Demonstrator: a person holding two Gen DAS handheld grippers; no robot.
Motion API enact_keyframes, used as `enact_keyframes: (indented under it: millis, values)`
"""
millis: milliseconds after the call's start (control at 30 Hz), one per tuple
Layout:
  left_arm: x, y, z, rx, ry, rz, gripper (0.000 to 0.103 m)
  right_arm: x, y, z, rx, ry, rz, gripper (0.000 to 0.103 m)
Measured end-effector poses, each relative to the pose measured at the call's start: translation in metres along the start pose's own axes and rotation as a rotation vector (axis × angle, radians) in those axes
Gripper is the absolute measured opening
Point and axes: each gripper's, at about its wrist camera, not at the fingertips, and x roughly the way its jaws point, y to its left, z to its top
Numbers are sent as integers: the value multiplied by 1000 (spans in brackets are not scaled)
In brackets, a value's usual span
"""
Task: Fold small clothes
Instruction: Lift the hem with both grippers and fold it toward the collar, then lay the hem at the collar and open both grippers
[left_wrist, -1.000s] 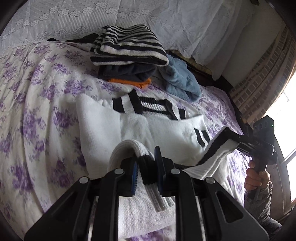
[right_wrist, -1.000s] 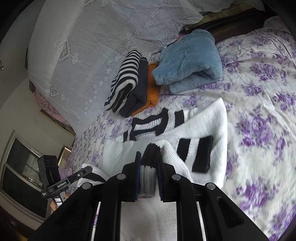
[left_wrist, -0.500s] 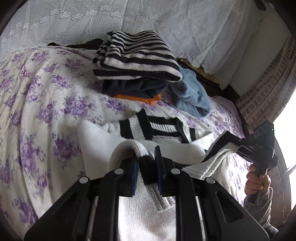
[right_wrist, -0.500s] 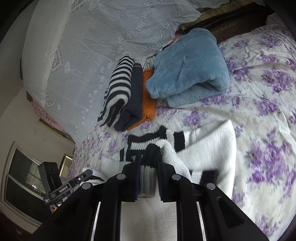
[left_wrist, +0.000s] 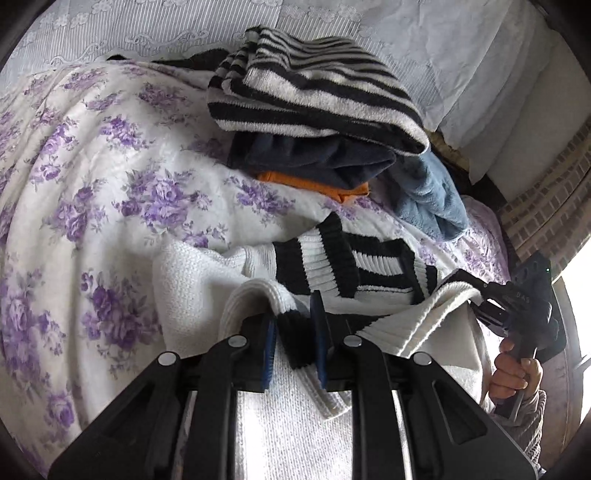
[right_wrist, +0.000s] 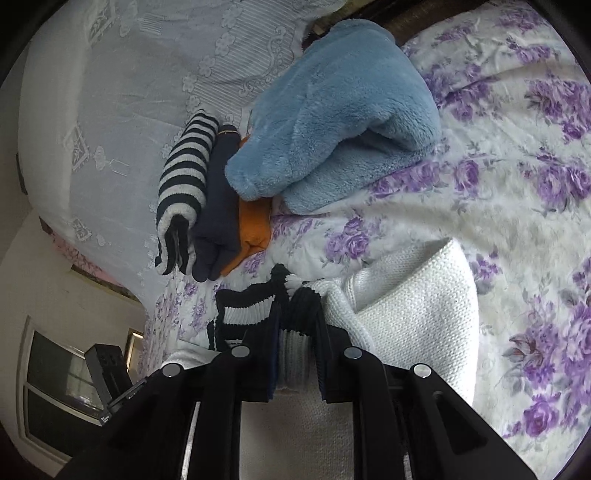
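Note:
A white knit sweater with black stripes lies on the flowered bedspread; it also shows in the right wrist view. My left gripper is shut on its ribbed black-and-white hem. My right gripper is shut on the hem's other corner, and shows in the left wrist view holding the hem above the sweater's striped collar. The lifted hem is folded forward over the body, hiding most of it.
A stack of folded clothes lies beyond the sweater: a black-and-white striped piece, a navy one and an orange one. A blue fleece lies beside the stack. White lace fabric backs the bed.
Both grippers have carried the hem forward toward the collar and the stack. The folded clothes now loom larger, and less of the sweater's body shows.

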Motion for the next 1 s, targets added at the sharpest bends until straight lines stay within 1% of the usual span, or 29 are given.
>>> enact_keyframes:
  millis: [133,267,333,367,433,467,500,533,567,600,633,667,700,733,767,800,833,867,900,967,1000]
  values:
    - [0,-4,-2,24,-44,9,17,-1,4,0,-38,-30,5,17]
    - [6,-6,-1,34,-54,38,17,5,6,3,-55,-38,-4,18]
    - [8,-6,-2,32,-60,47,18,5,3,3,-49,-39,20,28]
    - [9,-6,-3,33,-59,51,18,4,1,4,-39,-39,37,35]
    - [9,-6,-4,31,-61,48,18,-1,-1,5,-25,-58,50,38]
    - [7,-6,-4,28,-66,44,18,-5,-1,5,-26,-70,50,44]
    - [2,-6,-4,27,-76,37,20,-9,0,6,-28,-84,53,48]
    - [-5,-6,-4,30,-92,24,26,-15,1,7,-32,-105,59,49]
    - [-11,-7,-4,34,-110,11,36,-20,3,8,-40,-119,64,50]
    - [-21,-8,-4,41,-140,-14,42,-27,5,10,-56,-139,66,53]
    - [-30,-10,-3,50,-165,-38,52,-31,6,12,-67,-154,57,54]
    - [-37,-12,-2,61,-183,-57,59,-33,7,13,-80,-167,40,55]
    - [-40,-14,-1,73,-191,-63,63,-35,7,14,-89,-172,26,55]
    - [-43,-16,-2,85,-211,-34,84,-34,6,15,-97,-172,3,55]
    - [-48,-18,-2,93,-249,17,99,-31,4,16,-97,-166,-11,55]
    - [-54,-19,-4,110,-287,45,99,-29,3,16,-97,-159,-17,55]
    - [-54,-19,-2,127,-268,27,99,-26,1,15,-97,-147,-25,55]
    - [-50,-17,1,132,-231,11,99,-23,1,15,-99,-133,-34,55]
    - [-48,-15,3,125,-228,33,99,-20,1,15,-101,-121,-40,55]
    - [-37,-13,8,117,-221,141,99,-14,6,16,-114,-100,-77,55]
    - [-22,-13,15,131,-169,199,99,-12,12,17,-136,-91,-98,55]
